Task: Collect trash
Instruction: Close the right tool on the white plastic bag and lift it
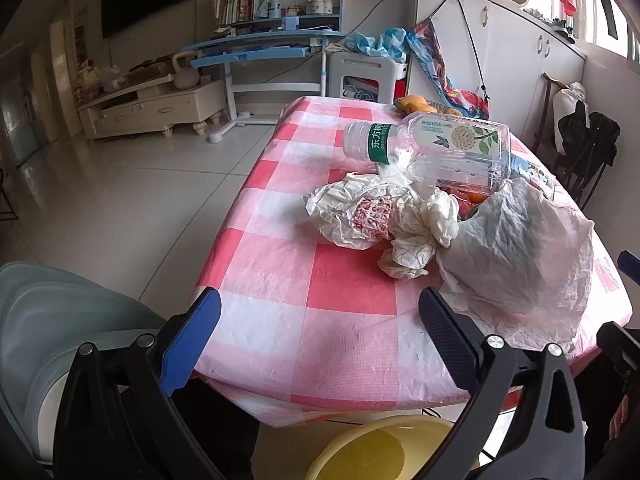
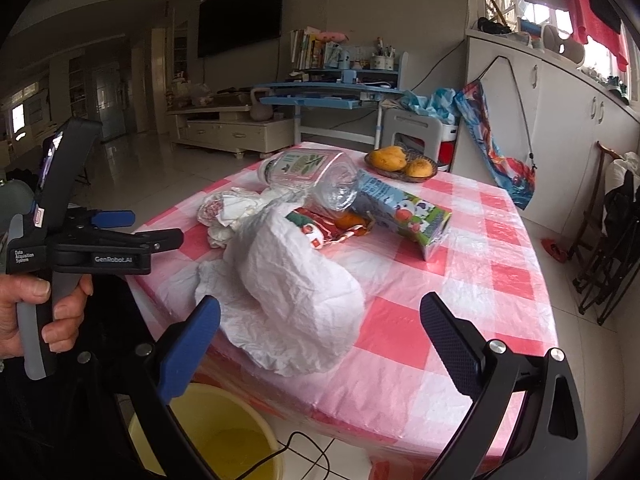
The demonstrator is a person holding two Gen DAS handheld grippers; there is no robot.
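Tabletop trash beyond spread fingers

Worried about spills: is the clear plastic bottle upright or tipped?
Tipped: the clear plastic bottle lies on its side atop the crumpled paper, looking empty; cap state unclear.

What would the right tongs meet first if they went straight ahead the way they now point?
Most likely the crumpled white plastic bag, lying at the near table edge between the open right tongs. Depth is unclear; they might skim over it.
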